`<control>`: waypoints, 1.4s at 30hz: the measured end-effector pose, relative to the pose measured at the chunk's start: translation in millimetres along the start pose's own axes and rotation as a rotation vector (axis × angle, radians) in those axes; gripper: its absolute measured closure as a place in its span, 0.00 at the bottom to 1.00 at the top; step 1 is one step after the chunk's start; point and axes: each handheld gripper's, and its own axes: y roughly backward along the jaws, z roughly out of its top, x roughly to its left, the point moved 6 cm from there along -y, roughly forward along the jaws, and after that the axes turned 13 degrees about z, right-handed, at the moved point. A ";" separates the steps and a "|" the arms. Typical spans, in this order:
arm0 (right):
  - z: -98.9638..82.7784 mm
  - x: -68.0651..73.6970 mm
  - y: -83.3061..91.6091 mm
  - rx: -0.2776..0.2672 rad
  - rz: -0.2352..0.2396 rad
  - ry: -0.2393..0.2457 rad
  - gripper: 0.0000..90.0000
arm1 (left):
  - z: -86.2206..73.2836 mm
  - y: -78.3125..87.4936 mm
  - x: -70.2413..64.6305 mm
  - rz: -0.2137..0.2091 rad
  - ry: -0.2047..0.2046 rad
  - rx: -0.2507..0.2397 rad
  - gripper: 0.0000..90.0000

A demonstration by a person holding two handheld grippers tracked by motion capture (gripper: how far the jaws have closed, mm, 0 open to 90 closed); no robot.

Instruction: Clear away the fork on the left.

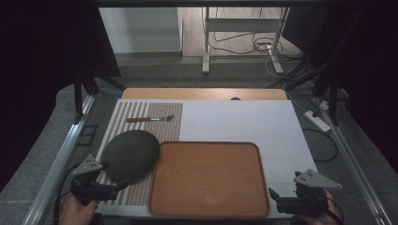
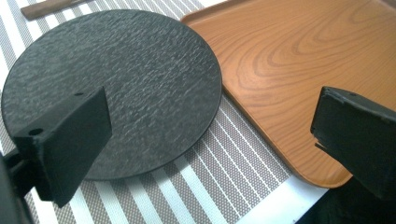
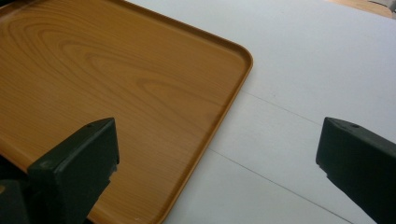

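Black plate [image 2: 116,88] just beyond left hand-held gripper [image 2: 210,144], untouched

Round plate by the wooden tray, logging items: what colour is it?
Black round textured plate, clearest in the left gripper view.

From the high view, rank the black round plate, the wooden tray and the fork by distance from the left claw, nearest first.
1. Black round plate, just ahead of the left claw, on the striped mat.
2. Wooden tray, to its right.
3. Fork, at the mat's far end.

Grey carpet floor [image 1: 155,75], white desk legs [image 1: 205,42], dark surroundings
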 end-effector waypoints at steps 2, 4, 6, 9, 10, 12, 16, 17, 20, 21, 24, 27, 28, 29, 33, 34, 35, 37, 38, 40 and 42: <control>0.0 0.0 0.0 0.000 0.000 0.000 0.00 | 2.7 -1.9 -0.2 0.001 -0.011 -0.004 0.00; 0.0 0.0 0.0 0.000 0.000 0.000 0.00 | 6.2 -4.1 -0.1 0.008 -0.017 -0.011 0.00; 0.0 0.0 -0.1 0.001 0.000 0.000 0.00 | 8.8 -6.3 -0.2 0.010 -0.020 -0.016 0.00; -0.1 0.1 -0.3 0.002 0.000 0.002 0.00 | 11.6 -11.3 -0.2 0.007 -0.027 -0.010 0.00; -0.1 0.1 -0.3 0.002 0.000 0.002 0.00 | 11.9 -13.2 0.2 0.007 -0.032 -0.002 0.00; -0.1 0.0 -0.4 0.003 0.001 0.001 0.00 | 12.3 -16.8 0.9 0.001 -0.021 0.011 0.00; -0.1 0.0 -0.3 0.005 0.001 0.000 0.00 | 15.5 -21.9 2.0 -0.020 0.004 0.023 0.00; -0.1 0.0 -0.4 0.006 0.001 -0.001 0.00 | 16.8 -23.0 2.2 -0.021 0.004 0.023 0.00; -0.2 0.0 -0.3 0.008 -0.001 0.001 0.00 | 20.9 -27.5 2.7 -0.028 0.001 0.026 0.00; -0.2 0.0 -0.3 0.007 -0.001 0.001 0.00 | 22.0 -29.6 3.1 -0.028 -0.001 0.025 0.00; -0.1 0.1 -0.4 0.004 0.000 -0.001 0.00 | 24.7 -36.3 4.8 -0.031 -0.011 0.040 0.00; -0.1 0.1 -0.4 0.005 0.001 -0.001 0.00 | 28.1 -42.6 6.2 -0.037 -0.014 0.051 0.00; -0.1 0.1 -0.4 0.005 0.001 0.000 0.00 | 29.5 -44.7 6.6 -0.040 -0.013 0.051 0.00; -0.1 0.1 -0.3 0.006 0.000 0.001 0.00 | 31.3 -46.9 6.9 -0.044 -0.012 0.053 0.00; -0.1 0.1 -0.4 0.003 0.001 0.000 0.00 | 36.3 -54.0 8.7 -0.057 -0.008 0.061 0.00; -0.1 0.2 -0.4 0.003 0.001 0.000 0.00 | 37.6 -56.2 9.1 -0.065 -0.002 0.062 0.00; -0.1 0.1 -0.3 0.006 -0.001 0.001 0.00 | 38.7 -58.2 9.8 -0.071 -0.001 0.065 0.00; -0.1 0.1 -0.3 0.007 0.000 0.002 0.00 | 40.6 -62.5 11.6 -0.066 0.002 0.069 0.00; -0.1 0.1 -0.3 0.006 -0.001 0.002 0.00 | 41.6 -64.3 12.6 -0.065 0.001 0.070 0.00; -0.1 0.1 -0.3 0.007 0.001 0.002 0.00 | 43.9 -67.8 14.6 -0.060 0.007 0.067 0.00; -0.1 0.2 -0.4 0.007 0.001 0.002 0.00 | 46.0 -71.3 17.1 -0.056 0.010 0.062 0.00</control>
